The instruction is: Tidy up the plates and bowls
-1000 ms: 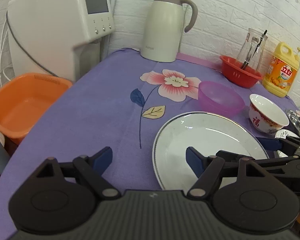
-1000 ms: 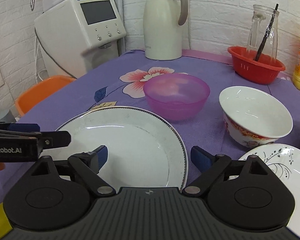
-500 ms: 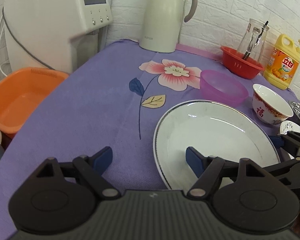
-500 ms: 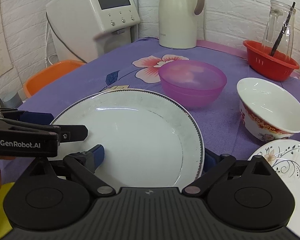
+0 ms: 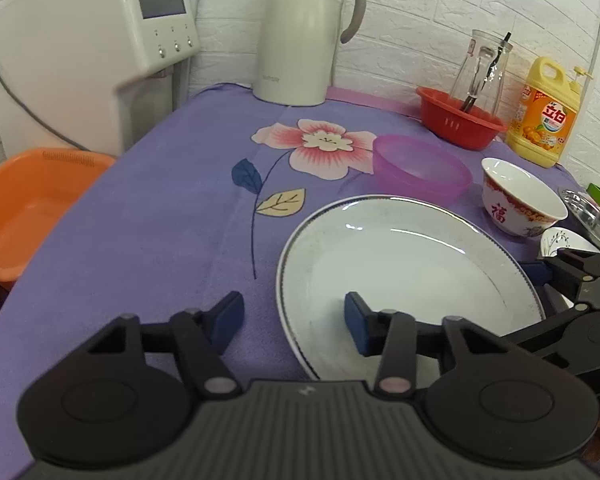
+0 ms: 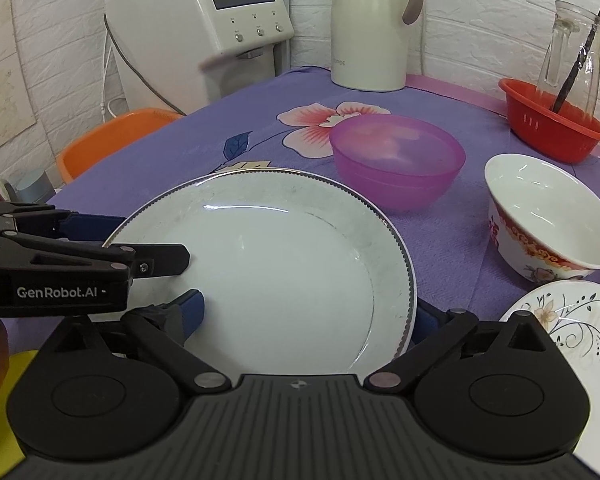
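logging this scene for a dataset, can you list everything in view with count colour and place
large plate: 1, white with dark rim, near table edge, between both grippers
small plate: 1, white with floral print, right of large plate
plastic bowl: 1, translucent purple, behind large plate
ceramic bowl: 1, white with red pattern, right of plastic bowl
basket: 1, red, far right, holding a glass jar
thermos jug: 1, cream, by wall
water dispenser: 1, white, far left
detergent bottle: 1, yellow, far right
basin: 1, orange, below table's left side
tablecloth: 1, purple, floral
left gripper: open, straddling large plate's left rim
right gripper: open, straddling its right rim
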Action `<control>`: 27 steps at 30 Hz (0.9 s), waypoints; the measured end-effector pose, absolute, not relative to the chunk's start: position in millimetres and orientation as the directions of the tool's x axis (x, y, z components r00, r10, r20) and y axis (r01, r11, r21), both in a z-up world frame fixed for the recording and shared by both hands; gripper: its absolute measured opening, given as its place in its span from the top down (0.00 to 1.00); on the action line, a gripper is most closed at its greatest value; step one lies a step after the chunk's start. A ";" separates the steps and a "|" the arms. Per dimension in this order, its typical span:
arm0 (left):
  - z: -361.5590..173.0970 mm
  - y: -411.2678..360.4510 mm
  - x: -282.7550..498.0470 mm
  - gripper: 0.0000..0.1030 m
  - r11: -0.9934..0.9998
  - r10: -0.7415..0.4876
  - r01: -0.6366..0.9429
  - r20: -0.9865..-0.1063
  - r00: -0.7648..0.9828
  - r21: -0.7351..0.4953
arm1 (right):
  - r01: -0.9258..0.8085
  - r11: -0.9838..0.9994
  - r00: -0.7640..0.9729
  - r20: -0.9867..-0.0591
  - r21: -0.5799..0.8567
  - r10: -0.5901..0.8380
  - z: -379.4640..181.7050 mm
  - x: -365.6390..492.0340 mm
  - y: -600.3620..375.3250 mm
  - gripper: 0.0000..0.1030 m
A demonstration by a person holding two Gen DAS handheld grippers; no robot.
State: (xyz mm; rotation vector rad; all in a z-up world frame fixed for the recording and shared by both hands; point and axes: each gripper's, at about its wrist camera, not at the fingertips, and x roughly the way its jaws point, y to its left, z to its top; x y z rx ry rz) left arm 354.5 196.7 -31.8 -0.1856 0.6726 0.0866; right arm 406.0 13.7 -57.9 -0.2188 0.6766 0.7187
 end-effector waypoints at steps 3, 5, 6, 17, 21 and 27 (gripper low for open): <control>-31.0 195.1 355.3 0.80 0.979 -0.025 -0.106 -0.620 0.784 -0.173 | -0.667 0.744 0.561 -0.630 0.039 0.537 -58.5 404.0 15.1 0.00; -30.7 193.8 355.3 0.80 0.980 -0.007 -0.118 -0.621 0.784 -0.161 | -0.664 0.747 0.566 -0.628 0.038 0.534 -57.8 401.9 17.0 0.00; -30.8 194.6 355.3 0.80 0.979 -0.004 -0.122 -0.621 0.783 -0.160 | -0.661 0.749 0.570 -0.628 0.033 0.530 -57.4 400.5 18.3 0.00; -11.8 204.7 343.2 0.81 0.969 0.032 -0.165 -0.568 0.823 -0.184 | -0.653 0.755 0.595 -0.574 0.062 0.562 -37.1 388.1 18.6 0.00; -8.9 203.5 342.8 0.81 0.968 0.043 -0.174 -0.561 0.827 -0.182 | -0.649 0.759 0.609 -0.556 0.061 0.566 -34.2 386.5 19.1 0.00; -5.8 200.8 340.2 0.80 0.968 0.053 -0.177 -0.540 0.840 -0.180 | -0.644 0.761 0.609 -0.548 0.079 0.573 -33.9 387.7 17.2 0.00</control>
